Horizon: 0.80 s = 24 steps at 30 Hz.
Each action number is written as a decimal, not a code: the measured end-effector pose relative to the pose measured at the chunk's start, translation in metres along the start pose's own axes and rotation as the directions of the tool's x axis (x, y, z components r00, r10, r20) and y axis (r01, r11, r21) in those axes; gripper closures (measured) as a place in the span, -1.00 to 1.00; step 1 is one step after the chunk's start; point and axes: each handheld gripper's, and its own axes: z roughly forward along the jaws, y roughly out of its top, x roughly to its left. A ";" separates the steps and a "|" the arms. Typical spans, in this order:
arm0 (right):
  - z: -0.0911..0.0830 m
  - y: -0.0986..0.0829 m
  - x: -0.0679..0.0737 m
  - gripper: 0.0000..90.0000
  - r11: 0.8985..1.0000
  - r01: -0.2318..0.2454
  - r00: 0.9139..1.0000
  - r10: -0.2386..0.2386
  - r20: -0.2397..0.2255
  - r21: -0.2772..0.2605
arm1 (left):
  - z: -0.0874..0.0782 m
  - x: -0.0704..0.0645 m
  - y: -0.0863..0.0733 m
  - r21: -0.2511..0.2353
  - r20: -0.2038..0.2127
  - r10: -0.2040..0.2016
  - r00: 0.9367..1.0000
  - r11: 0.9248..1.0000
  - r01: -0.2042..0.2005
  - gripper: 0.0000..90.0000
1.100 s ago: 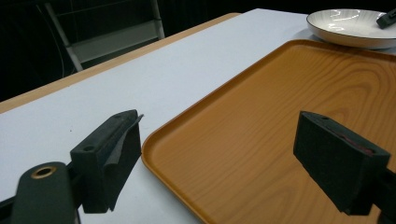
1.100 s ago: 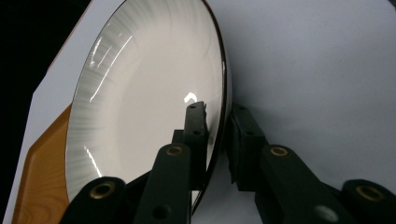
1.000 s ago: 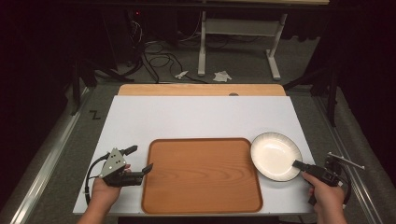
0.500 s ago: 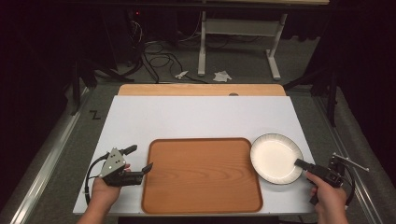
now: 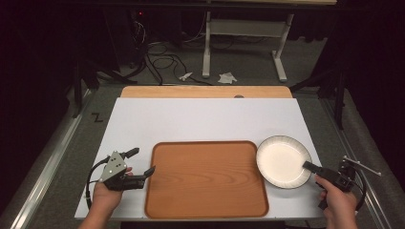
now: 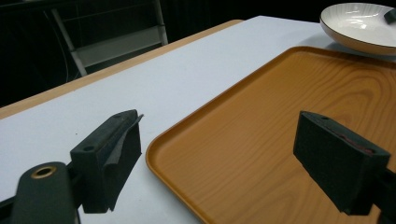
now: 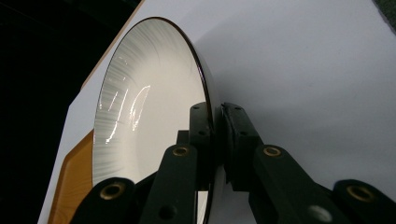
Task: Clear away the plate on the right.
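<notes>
The right gripper (image 5: 310,167) is clamped on the near-right rim of the round white ceramic plate (image 5: 282,161). The likely next move is lifting it left onto the rectangular orange wooden tray (image 5: 205,179). The left gripper (image 5: 141,162), jaws apart, hovers empty at the tray's near-left edge.

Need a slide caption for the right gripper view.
Right gripper clamps the rim of a white plate beside the wooden tray.
</notes>
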 end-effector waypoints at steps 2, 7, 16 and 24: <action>-0.001 0.001 0.002 0.88 1.000 0.002 1.000 -0.002 -0.008 -0.004 | 0.000 0.000 0.000 0.000 -0.002 -0.001 1.000 1.000 0.001 -0.65; -0.004 0.002 0.010 0.88 1.000 0.015 1.000 -0.015 -0.018 -0.006 | -0.001 0.001 0.000 -0.009 -0.008 -0.002 1.000 1.000 0.002 -0.65; 0.002 0.009 0.040 0.89 0.997 0.076 0.996 -0.076 -0.049 -0.002 | -0.004 0.003 0.000 -0.018 -0.017 -0.007 1.000 1.000 0.007 -0.65; 0.016 0.013 0.058 0.88 0.994 0.106 0.993 -0.104 -0.061 0.017 | -0.005 0.003 0.000 -0.029 -0.019 -0.012 1.000 1.000 0.012 -0.65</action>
